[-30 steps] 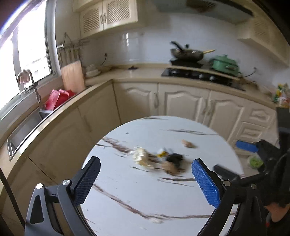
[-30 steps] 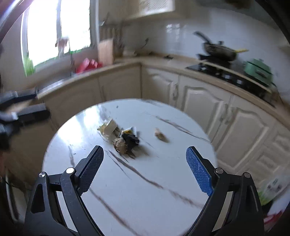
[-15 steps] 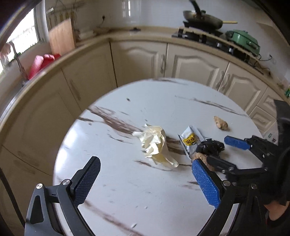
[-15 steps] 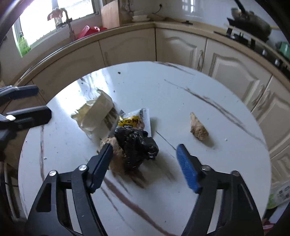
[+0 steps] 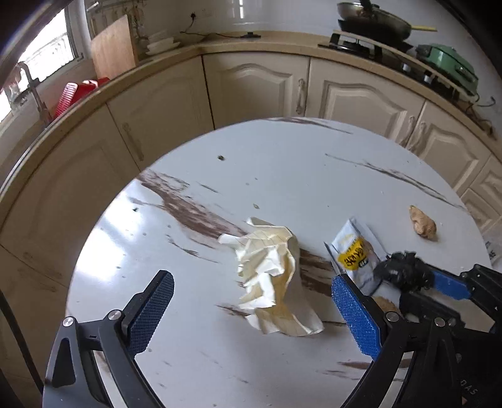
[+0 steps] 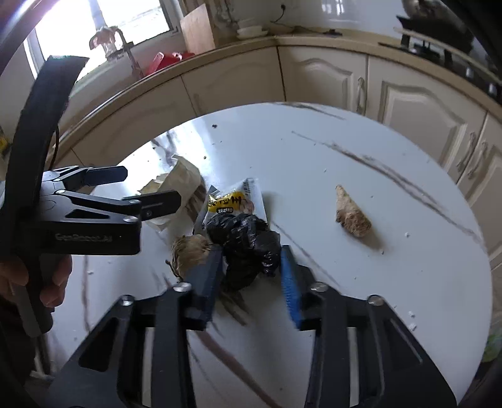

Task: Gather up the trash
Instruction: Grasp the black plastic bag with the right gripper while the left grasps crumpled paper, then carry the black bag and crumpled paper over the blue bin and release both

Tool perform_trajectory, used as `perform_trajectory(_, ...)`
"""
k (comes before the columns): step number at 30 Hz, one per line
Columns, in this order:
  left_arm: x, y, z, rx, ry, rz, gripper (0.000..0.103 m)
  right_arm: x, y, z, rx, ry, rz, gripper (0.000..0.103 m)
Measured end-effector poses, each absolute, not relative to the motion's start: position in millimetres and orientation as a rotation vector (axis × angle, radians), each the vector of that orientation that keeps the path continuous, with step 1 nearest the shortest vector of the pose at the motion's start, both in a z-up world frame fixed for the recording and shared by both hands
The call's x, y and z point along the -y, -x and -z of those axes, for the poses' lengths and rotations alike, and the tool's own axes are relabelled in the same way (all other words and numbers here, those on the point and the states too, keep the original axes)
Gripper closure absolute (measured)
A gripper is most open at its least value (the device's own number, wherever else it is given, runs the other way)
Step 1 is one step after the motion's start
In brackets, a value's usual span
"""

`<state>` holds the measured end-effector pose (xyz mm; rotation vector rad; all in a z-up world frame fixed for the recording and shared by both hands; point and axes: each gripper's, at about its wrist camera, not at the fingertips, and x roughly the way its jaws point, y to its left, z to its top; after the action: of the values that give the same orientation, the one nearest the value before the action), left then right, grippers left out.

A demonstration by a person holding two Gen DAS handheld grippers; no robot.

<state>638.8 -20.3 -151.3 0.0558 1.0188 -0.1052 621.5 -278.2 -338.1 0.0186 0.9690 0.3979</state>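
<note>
On the round marble table [image 5: 282, 163] lie a crumpled cream paper [image 5: 269, 276], a yellow-and-white snack wrapper [image 5: 354, 254], a black crumpled plastic bag [image 6: 248, 241], a brown fuzzy clump [image 6: 189, 251] and a beige ginger-like piece [image 6: 353, 216]. My right gripper [image 6: 252, 270] has closed around the black bag [image 5: 401, 273], fingers touching both sides. My left gripper [image 5: 251, 310] is open, hovering just before the cream paper [image 6: 180, 182]; it also shows in the right wrist view [image 6: 138, 188].
Cream cabinets [image 5: 257, 88] and a counter curve behind the table. A stove with a wok [image 5: 373, 25] and a green pot [image 5: 445, 59] sits at back right. A sink with red items [image 5: 78, 91] and a cutting board [image 5: 113, 47] is at left.
Both grippers moved down and closer to the trash. My right gripper narrowed from wide open onto the black bag. My left gripper stayed open and neared the cream paper.
</note>
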Motion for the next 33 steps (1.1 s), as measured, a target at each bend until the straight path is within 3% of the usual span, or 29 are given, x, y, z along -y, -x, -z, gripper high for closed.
perform_trajectory(4,24,-643,159,-1.025,-0.062,0.122,0.009,282,-613,327,-0.937,-0.039,-0.402,0.075)
perform_trajectory(6,24,-649,166,-1.058,-0.037,0.140,0.043,284,-609,322,-0.934,-0.045,-0.404,0.075)
perform_trajectory(8,22,-650,168,-1.066,-0.018,0.150,0.051,288,-604,317,-0.927,-0.054,-0.397,0.075)
perform_trajectory(9,21,-651,167,-1.069,-0.015,0.149,0.066,289,-603,316,-0.927,-0.055,-0.397,0.075)
perform_trajectory(11,15,-651,166,-1.081,0.023,0.162,0.080,291,-598,313,-0.922,-0.060,-0.391,0.075)
perform_trajectory(23,15,-572,100,-0.940,-0.019,0.213,0.084,303,-547,280,-0.877,-0.088,-0.386,0.075)
perform_trajectory(33,79,-460,40,-0.794,-0.103,0.322,0.083,366,-450,226,-0.768,-0.118,-0.322,0.075)
